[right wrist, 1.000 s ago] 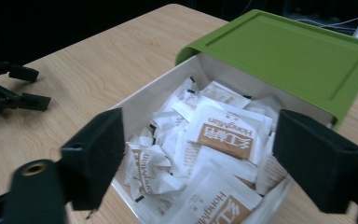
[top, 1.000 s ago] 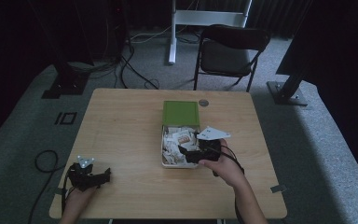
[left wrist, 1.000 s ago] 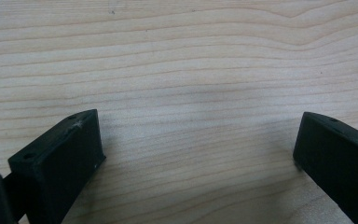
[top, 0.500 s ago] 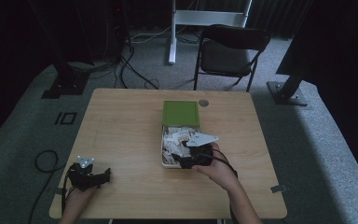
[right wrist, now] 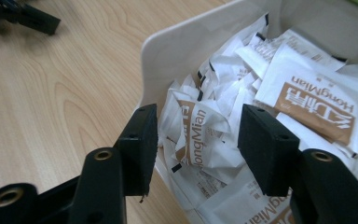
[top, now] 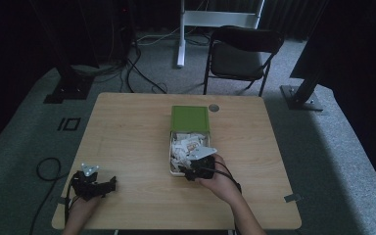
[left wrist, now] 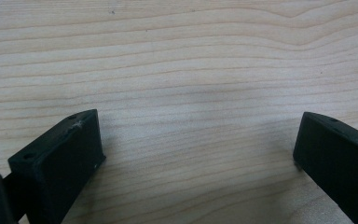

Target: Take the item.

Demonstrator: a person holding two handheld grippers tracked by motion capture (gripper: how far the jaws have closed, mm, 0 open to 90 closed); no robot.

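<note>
While the left tongs (top: 108,185) rest wide open and empty near the desk's (top: 127,127) front left corner, the right tongs (right wrist: 196,140) sit at the near end of the white plastic box (right wrist: 168,51) with the green lid. A crumpled white-and-brown paper sachet (right wrist: 198,135) lies between their half-open jaws, long axis running away from them. They have just been closing, pads not yet pressing.

A: What lies ahead of the left gripper (left wrist: 196,154)?
B: Bare wooden table (left wrist: 191,60), its grain running across, stretching beyond both black jaws.
A: And the jaws?
B: Spread wide, nothing between them. They seem to sit just above the wood, though contact is hard to judge.
</note>
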